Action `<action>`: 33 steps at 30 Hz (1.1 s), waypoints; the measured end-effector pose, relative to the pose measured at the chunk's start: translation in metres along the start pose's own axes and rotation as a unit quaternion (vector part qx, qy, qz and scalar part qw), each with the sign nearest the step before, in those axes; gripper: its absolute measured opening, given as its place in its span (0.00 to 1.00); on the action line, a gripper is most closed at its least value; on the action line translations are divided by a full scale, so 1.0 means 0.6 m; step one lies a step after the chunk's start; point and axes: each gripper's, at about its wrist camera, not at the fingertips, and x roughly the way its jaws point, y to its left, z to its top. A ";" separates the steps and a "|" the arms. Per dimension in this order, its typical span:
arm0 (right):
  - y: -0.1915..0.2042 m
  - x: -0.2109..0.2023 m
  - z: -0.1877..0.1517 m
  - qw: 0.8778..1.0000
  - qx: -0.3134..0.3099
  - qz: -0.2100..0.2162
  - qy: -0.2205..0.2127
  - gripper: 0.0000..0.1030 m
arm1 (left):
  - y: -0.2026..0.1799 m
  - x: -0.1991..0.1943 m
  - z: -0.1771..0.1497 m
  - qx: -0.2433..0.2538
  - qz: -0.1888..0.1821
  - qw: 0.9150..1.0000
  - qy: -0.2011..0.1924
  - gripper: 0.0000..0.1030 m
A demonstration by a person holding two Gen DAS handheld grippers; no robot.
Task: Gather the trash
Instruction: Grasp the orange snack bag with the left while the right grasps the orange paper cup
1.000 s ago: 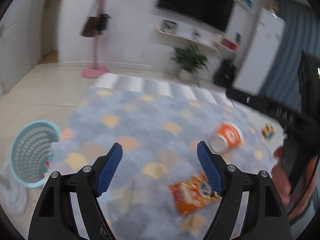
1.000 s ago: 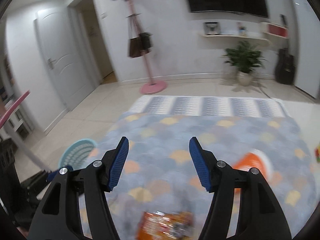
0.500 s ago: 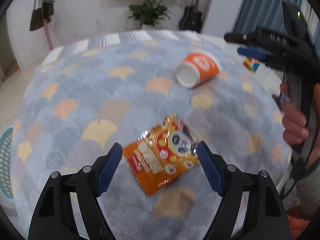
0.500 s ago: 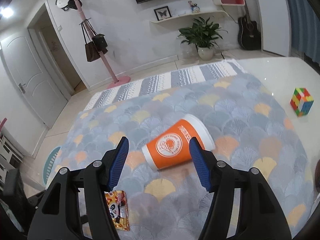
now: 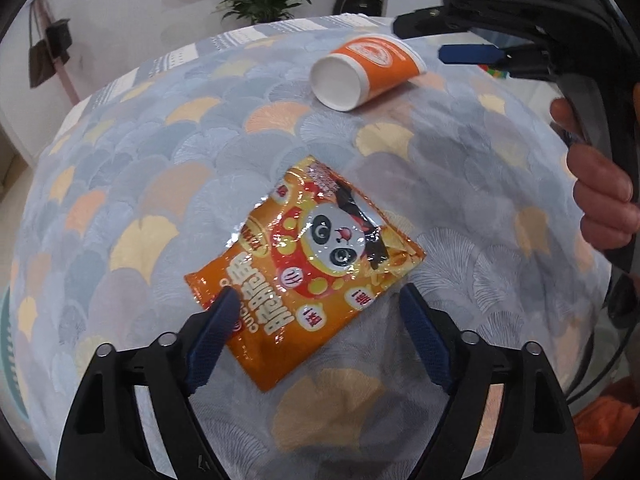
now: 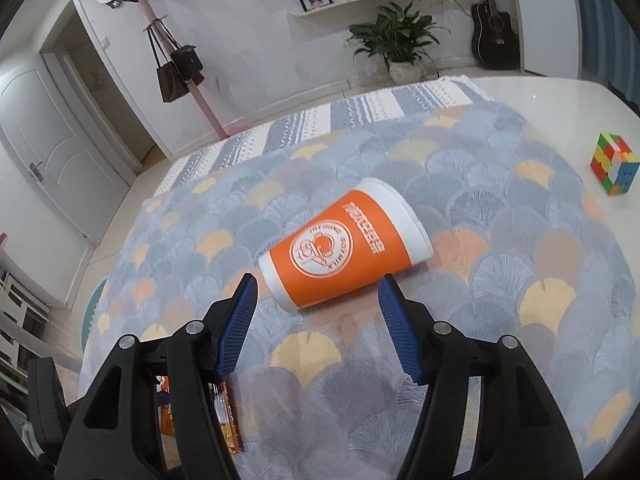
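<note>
Snack bag [image 5: 308,276] lies flat on rug [image 5: 168,152] between my left gripper [image 5: 316,300] jaws, just widened, not touching. Cup [image 6: 344,244] on its side just ahead of my right gripper [image 6: 316,284], jaws apart, empty.

I saw a rug [image 6: 460,184] patterned with grey, blue, yellow and orange fan shapes, striped at its far end, spread over the pale tiled floor [image 6: 540,96]. An orange paper cup [image 6: 344,248] lay on its side on the rug, open mouth away from the right camera. Nearer me, well apart from it, an orange snack bag [image 5: 308,276] with a panda face lay flat. A colourful puzzle cube [image 6: 614,168] stood on the bare floor beside the rug.
</note>
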 end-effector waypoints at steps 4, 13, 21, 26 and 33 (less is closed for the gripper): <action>-0.006 0.013 0.000 1.000 0.015 0.004 0.011 0.72 | -0.010 0.008 0.005 0.011 0.021 1.000 -0.001 0.78; -0.046 0.087 0.033 0.988 0.137 0.055 0.053 0.74 | 0.012 0.003 0.021 -0.020 0.024 0.999 -0.022 0.35; -0.023 0.151 0.068 0.981 0.170 0.052 0.075 0.75 | 0.038 -0.015 0.030 -0.064 0.011 0.997 -0.048 0.07; 0.001 0.189 0.072 0.983 0.155 0.033 0.091 0.72 | 0.076 -0.034 0.028 -0.108 0.020 0.991 -0.070 0.05; 0.040 0.192 0.069 0.992 0.099 0.031 0.075 0.59 | 0.125 -0.063 0.020 -0.148 0.044 0.983 -0.098 0.03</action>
